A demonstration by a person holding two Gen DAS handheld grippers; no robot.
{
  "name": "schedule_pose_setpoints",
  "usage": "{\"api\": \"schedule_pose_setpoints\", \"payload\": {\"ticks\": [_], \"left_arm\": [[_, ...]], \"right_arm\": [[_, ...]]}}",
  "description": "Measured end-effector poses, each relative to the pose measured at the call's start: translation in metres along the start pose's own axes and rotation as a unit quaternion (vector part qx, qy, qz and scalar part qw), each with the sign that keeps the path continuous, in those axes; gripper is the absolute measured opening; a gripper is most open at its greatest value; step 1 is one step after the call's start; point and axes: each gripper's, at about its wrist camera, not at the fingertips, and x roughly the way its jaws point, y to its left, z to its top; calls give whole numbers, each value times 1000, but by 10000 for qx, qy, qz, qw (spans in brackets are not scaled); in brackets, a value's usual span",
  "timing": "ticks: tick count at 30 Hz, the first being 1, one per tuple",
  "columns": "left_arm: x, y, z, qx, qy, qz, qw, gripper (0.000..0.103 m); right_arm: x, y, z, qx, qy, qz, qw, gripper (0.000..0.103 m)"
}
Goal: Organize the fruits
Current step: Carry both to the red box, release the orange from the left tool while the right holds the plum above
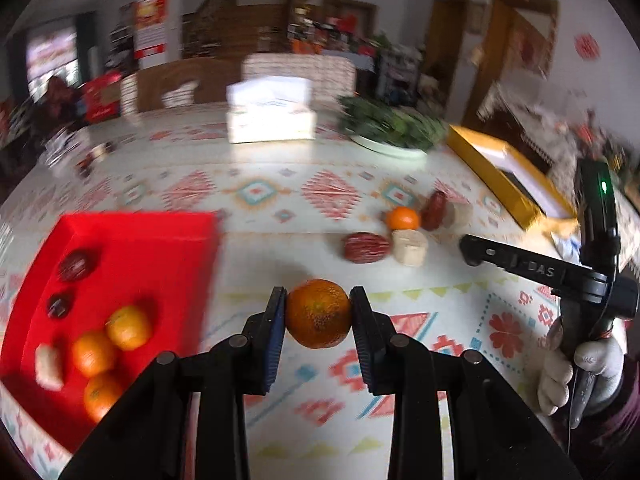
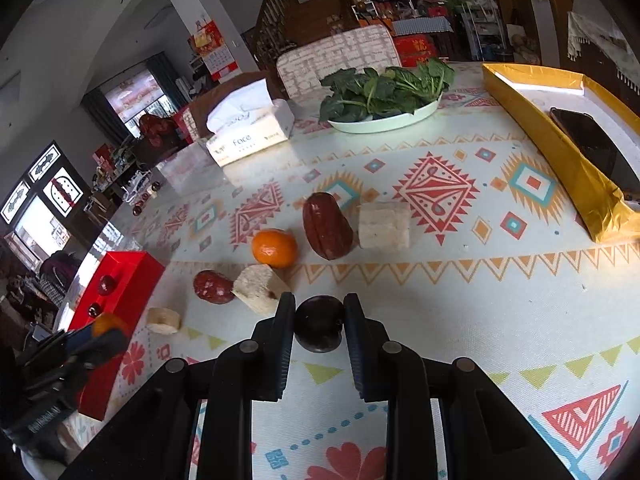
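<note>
My left gripper [image 1: 318, 314] is clamped on a mandarin orange [image 1: 318, 313], both pads pressed to its sides, above the patterned tablecloth [image 1: 460, 320]. The red tray [image 1: 132, 236] sits to the left of my fingers, holding three more oranges [image 1: 128, 327]. My right gripper [image 2: 319, 322] is closed tight around a dark plum [image 2: 319, 322]; just beyond its tips lie another orange [image 2: 274, 248] and a red date [image 2: 327, 226].

Five oranges [image 1: 318, 314], five dates [image 2: 327, 226].

The right gripper [image 2: 319, 322] fingers [image 2: 285, 328] clamp a dark plum [image 2: 319, 323] (tablecloth [image 2: 460, 300] beneath).
</note>
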Motion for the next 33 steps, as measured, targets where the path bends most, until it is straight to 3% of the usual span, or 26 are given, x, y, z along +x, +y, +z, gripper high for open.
{"api": "schedule_pose_setpoints", "payload": {"ticks": [2, 7, 16, 25, 33], "left_arm": [[-10, 20, -4, -218, -36, 93, 9997, 31], [-29, 71, -16, -741, -88, 451, 9962, 31], [-46, 137, -36, -1270, -189, 922, 9874, 31], [-45, 182, -52, -1568, -60, 1130, 9811, 31], [-41, 178, -49, -1307, -53, 1152, 9847, 32]], "right_arm": [[-4, 3, 1, 15, -24, 92, 10000, 27], [-14, 19, 1, 296, 137, 833, 9960, 27], [-14, 125, 0, -458, 382, 1340, 9892, 27], [33, 223, -13, -1170, 849, 1529, 9776, 27], [86, 266, -14, -1391, 1227, 1426, 9722, 27]]}}
